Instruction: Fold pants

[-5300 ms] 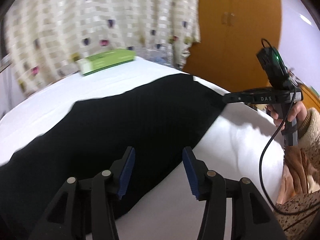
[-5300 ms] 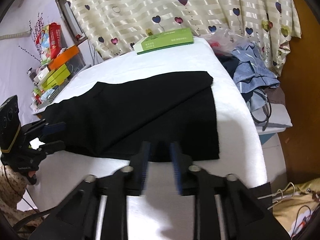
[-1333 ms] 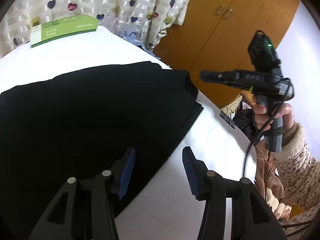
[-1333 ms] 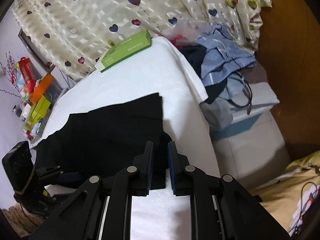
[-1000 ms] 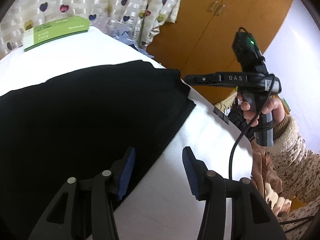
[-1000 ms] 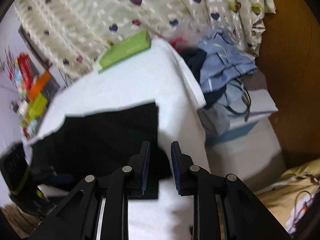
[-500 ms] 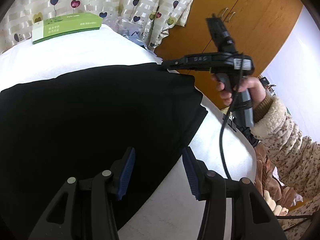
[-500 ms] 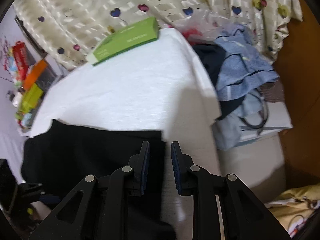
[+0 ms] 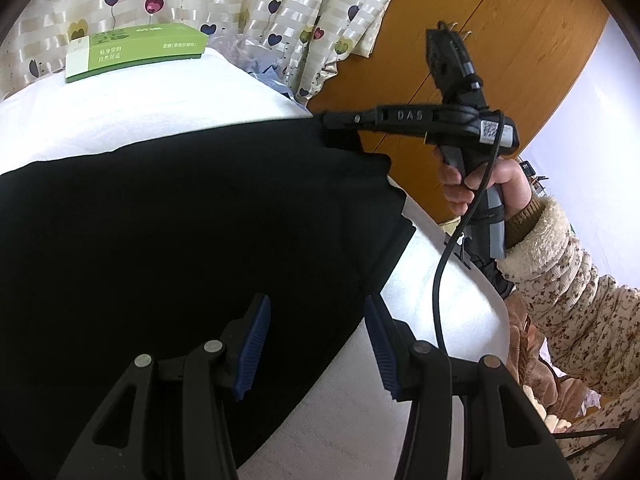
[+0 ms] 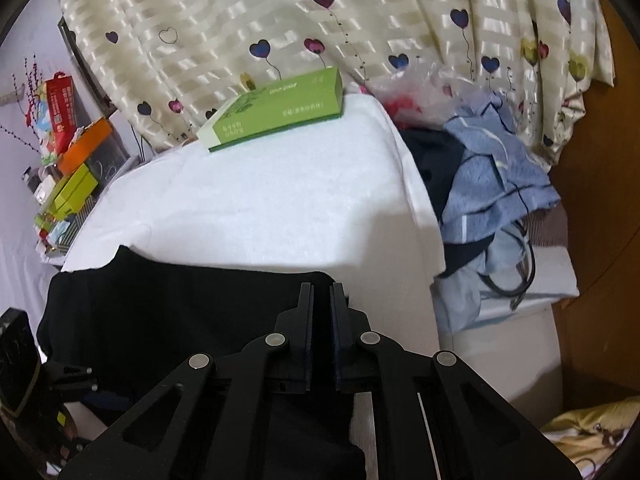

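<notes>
Over on the far left of the right wrist view, coloured boxes (image 10: 74, 152) are stacked on a side shelf, and the left gripper (image 9: 316, 344) hovers low at the near edge of the black pants (image 9: 180, 220) — its blue-padded jaws stand well apart, nothing between them but the dark cloth and white cover lying below, so it has hold of nothing. The pants lie spread flat across the white-covered table (image 10: 260, 192), filling the left and middle of the left wrist view, their edge running diagonally down toward the near side. At the back, a green box (image 9: 136, 50) sits on the table just in front of the heart-print curtain (image 10: 320, 20). Moving right, the right gripper (image 10: 321, 300) is at the far right corner of the pants — its jaws are closing, only a thin slit between the pads, and the black fabric edge runs right up into that slit; from the left wrist view its tip meets the raised corner of the cloth. The right hand (image 9: 480, 184) grips its handle, a floral fleecy sleeve (image 9: 568, 280) behind it. Further right, a heap of blue clothes (image 10: 492, 184) lies beside the table, against the wooden wardrobe (image 9: 500, 40).
</notes>
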### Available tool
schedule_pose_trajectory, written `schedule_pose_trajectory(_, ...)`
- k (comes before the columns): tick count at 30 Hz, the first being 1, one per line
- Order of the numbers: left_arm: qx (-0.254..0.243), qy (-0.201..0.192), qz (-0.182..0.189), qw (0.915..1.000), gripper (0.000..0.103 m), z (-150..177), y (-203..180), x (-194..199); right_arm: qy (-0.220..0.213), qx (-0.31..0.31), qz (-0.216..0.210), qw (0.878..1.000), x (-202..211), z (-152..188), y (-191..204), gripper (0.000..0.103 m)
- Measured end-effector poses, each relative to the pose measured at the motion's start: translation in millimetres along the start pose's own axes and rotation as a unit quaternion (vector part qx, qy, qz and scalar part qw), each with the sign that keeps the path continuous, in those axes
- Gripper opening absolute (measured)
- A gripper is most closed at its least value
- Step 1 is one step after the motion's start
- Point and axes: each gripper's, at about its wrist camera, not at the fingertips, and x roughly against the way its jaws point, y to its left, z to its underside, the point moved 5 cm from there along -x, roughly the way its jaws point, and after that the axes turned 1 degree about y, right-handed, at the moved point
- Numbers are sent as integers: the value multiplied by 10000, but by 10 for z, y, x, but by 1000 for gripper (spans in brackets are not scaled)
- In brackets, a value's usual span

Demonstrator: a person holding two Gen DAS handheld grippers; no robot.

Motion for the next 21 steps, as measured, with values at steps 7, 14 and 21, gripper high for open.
schedule_pose_trajectory(7,5,-22,24,10000,52,3,-3,4,171,53,411,9990,-269,-30,-48,8)
schedule_pose_trajectory(14,-18,-24,18,10000,52,22,-5,20,132,-262,550,9981,-121,-7,-204,13)
schedule_pose_trajectory(21,-46,-65,-88,9999,52,84,-1,75,134,-727,79,9972,278,382,-255,17)
